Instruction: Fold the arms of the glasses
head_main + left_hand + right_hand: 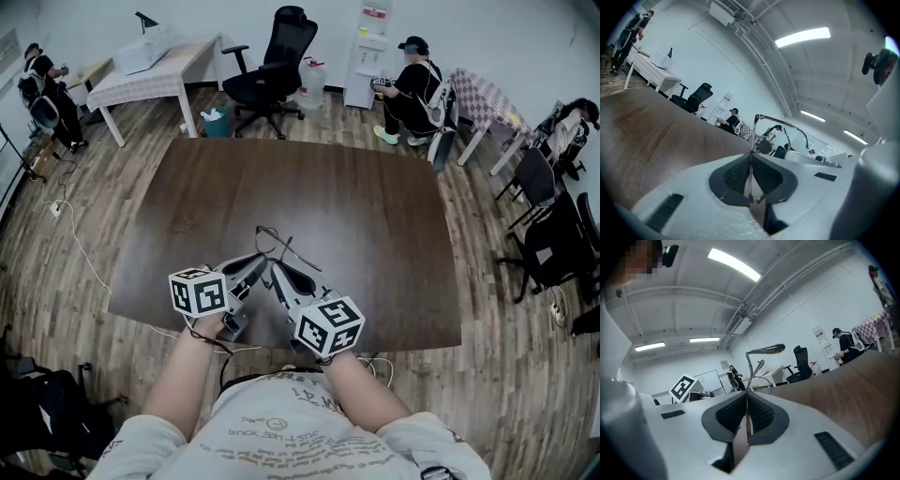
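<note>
The glasses are held between the two grippers over the near part of the table, just in front of the person. They appear as thin dark wire, with one arm reaching toward the far left.

The left gripper comes in from the near left. Its own view shows its jaws pressed together on a thin metal part of the frame, which rises straight out of the pads and then bends to the right.

The right gripper comes in from the near right, so the two tips nearly meet. Its jaws are also clamped on a slim wire of the glasses, and a flattened tip stands above them. This is probably the end of an arm.

The double hold suits the fold. One gripper probably steadies the frame while the other swings an arm on its hinge. Which gripper does which is unclear. The arms still look spread, so the folding seems barely begun. The wire is thin and may slip or bend under a hard pinch.
</note>
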